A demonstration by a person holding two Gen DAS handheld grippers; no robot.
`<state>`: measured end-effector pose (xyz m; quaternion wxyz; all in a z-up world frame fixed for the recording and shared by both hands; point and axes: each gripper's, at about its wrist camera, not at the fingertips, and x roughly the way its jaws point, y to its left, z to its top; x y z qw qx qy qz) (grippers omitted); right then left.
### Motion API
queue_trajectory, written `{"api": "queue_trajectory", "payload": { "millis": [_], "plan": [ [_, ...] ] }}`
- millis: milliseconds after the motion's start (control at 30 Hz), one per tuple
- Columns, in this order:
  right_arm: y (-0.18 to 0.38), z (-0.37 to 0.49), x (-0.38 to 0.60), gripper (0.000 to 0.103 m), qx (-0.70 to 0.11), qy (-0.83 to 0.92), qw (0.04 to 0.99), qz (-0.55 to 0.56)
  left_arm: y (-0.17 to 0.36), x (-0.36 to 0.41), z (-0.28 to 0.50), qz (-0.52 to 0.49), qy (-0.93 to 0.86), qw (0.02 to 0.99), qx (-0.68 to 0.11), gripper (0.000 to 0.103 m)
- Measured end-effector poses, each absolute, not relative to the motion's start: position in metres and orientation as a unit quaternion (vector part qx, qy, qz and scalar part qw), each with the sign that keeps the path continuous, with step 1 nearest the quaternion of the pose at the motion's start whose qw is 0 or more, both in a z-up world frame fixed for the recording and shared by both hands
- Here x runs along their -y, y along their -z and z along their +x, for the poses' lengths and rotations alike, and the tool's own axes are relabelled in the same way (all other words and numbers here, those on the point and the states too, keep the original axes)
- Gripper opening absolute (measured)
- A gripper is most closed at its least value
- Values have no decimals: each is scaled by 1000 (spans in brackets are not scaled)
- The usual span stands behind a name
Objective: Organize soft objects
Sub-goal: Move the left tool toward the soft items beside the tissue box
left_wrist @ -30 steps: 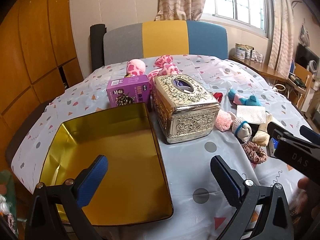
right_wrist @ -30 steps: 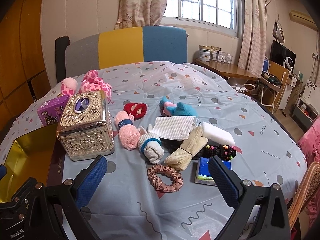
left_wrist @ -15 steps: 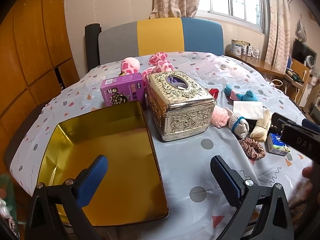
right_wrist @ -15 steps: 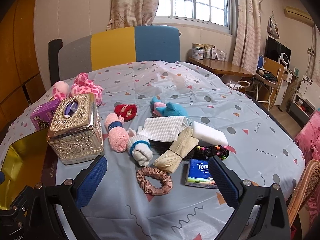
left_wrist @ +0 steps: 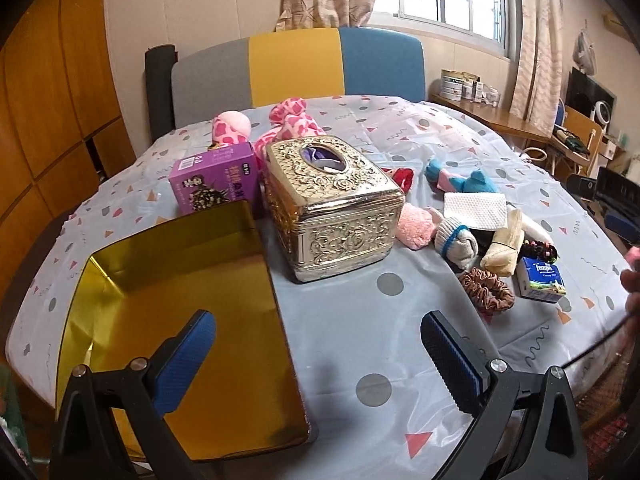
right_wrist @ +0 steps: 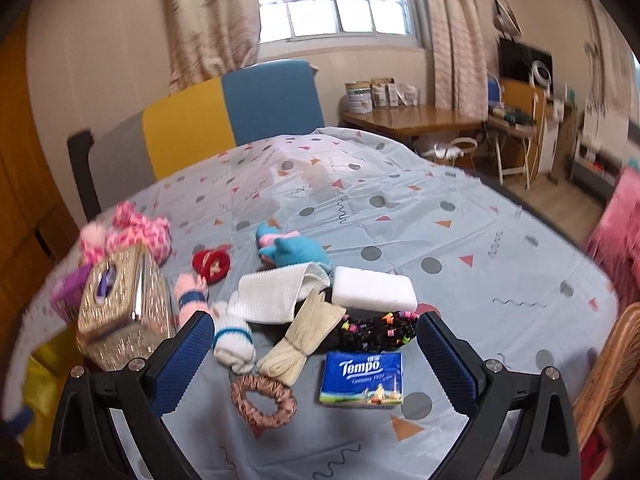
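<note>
Scrunchie (right_wrist: 264,400) of brownish pink satin lies nearest my right gripper (right_wrist: 312,352), at the front of the heap of soft things on the tablecloth (right_wrist: 400,208). Just behind it are a rolled cream cloth (right_wrist: 302,340), a white sock with a blue band (right_wrist: 234,340), a folded white cloth (right_wrist: 272,296), a white sponge block (right_wrist: 374,292) and a black beaded band (right_wrist: 376,330); a Tempo tissue pack (right_wrist: 362,378) sits beside the scrunchie. Further back lie a blue plush (right_wrist: 296,252) and a red one (right_wrist: 212,266).

My right fingers stand wide apart with nothing between them, poised above the heap. My left gripper (left_wrist: 316,356) is likewise spread and empty, hanging over the near edge of the gold tray (left_wrist: 180,280).

I judge the sorting hardly begun: this is the reach for a first pick. The next move calls for lowering my right fingers astride the scrunchie and pinching its ruffled ring, keeping off the tissue pack.

The gold tray holds nothing. The ornate silver tissue box (left_wrist: 332,208) touching it shows tissue in its oval slot; a purple carton (left_wrist: 212,182) stands behind.
</note>
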<state>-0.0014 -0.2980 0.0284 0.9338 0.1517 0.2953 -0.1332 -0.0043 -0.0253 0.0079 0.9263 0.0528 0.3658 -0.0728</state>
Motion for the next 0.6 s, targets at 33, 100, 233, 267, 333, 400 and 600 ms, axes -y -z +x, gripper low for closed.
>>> {"api": "queue_trajectory", "payload": {
  "millis": [33, 100, 233, 267, 333, 400, 600],
  "plan": [
    [-27, 0, 305, 103, -296, 130, 932, 164, -8, 27, -3, 54, 75, 926, -367, 103],
    [-22, 3, 321, 103, -297, 121, 927, 195, -7, 30, -3, 61, 78, 925, -367, 103],
    [-10, 5, 345, 103, -297, 123, 916, 240, -6, 39, 0, 77, 82, 922, -371, 103],
    [-7, 5, 350, 103, -296, 123, 913, 253, -5, 40, 0, 78, 83, 921, -373, 103],
    [-2, 5, 359, 103, -300, 119, 903, 283, -3, 44, 1, 81, 87, 920, -374, 103],
    [-1, 4, 363, 103, -298, 118, 900, 294, -2, 49, 2, 90, 91, 918, -375, 103],
    [6, 3, 375, 103, -301, 113, 886, 333, -3, 64, 7, 112, 104, 916, -371, 103]
  ]
}}
